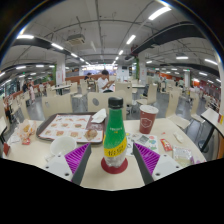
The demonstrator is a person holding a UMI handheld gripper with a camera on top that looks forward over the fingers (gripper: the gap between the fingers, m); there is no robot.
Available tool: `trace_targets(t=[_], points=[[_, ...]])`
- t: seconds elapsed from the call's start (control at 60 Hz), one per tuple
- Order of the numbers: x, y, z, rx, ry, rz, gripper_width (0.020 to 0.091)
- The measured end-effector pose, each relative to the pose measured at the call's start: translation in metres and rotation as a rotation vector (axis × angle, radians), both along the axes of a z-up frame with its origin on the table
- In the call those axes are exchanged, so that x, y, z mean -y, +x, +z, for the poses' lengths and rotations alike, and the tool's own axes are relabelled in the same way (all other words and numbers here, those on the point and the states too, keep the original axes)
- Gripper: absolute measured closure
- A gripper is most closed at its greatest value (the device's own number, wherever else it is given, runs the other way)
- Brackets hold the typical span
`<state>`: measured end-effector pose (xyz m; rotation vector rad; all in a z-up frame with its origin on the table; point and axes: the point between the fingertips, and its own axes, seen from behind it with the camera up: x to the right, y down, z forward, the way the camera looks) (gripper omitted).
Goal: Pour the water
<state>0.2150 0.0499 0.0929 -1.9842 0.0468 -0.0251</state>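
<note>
The tongs (115,157) point forward, level, fingers spread wide apart.

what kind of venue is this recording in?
Probably a fast-food restaurant or food court. The table holds a tray with a paper liner and a red paper cup, with rows of tables and ceiling strip lights beyond. A green bottle stands between the open gripper fingers.

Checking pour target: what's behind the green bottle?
The green bottle stands between the open gripper fingers on a red coaster. Behind it, to the right, a red cup; to the left, a tray. The table directly behind the bottle is hidden.
</note>
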Motion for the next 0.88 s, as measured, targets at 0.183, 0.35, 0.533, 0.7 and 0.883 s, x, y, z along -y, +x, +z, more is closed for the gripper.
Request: trace_targets(t=[0.183,0.35,0.533,0.7,0.883], points=[[0.089,-0.042,0.037,0.029,-0.125,-0.079,0.0246],[0.15,-0.146,0.077,0.067,-0.167,-0.015,0.0248],[0.18,-0.247,0.118,0.023,-0.146,0.019,0.0249],[0.189,-0.3,0.138,0.07,-0.129,0.058,0.0252],[0.197,-0.335,0.14,0.027,-0.134,0.06,0.0252]])
